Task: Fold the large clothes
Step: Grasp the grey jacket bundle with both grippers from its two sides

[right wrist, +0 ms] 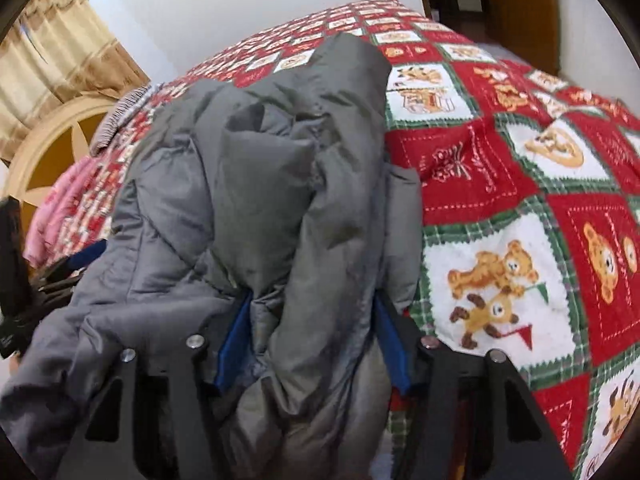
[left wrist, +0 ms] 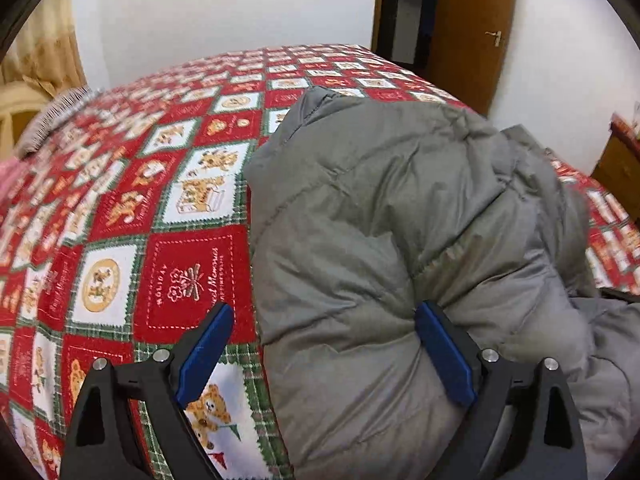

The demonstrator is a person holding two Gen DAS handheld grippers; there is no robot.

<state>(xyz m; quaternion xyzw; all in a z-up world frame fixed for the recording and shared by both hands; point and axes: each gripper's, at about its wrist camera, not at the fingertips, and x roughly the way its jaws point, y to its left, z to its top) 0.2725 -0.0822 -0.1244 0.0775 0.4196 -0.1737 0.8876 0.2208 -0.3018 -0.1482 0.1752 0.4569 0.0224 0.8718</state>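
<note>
A grey quilted puffer jacket (left wrist: 400, 220) lies bunched on a bed with a red, white and green bear-print bedspread (left wrist: 160, 200). My left gripper (left wrist: 324, 316) is wide open at the jacket's near left edge: the left finger is over the bedspread, the right finger presses into the padding. In the right wrist view the jacket (right wrist: 260, 168) is heaped up. My right gripper (right wrist: 312, 300) has a thick fold of it between its blue pads (right wrist: 234, 344) and is shut on it. The left gripper (right wrist: 80, 260) shows partly at the far left.
A brown door (left wrist: 468, 40) stands beyond the bed's far right corner. A wooden cabinet (left wrist: 620, 168) is at the right. A cream headboard (right wrist: 52, 148), beige curtain (right wrist: 52, 60) and pink cloth (right wrist: 60, 208) are at the left.
</note>
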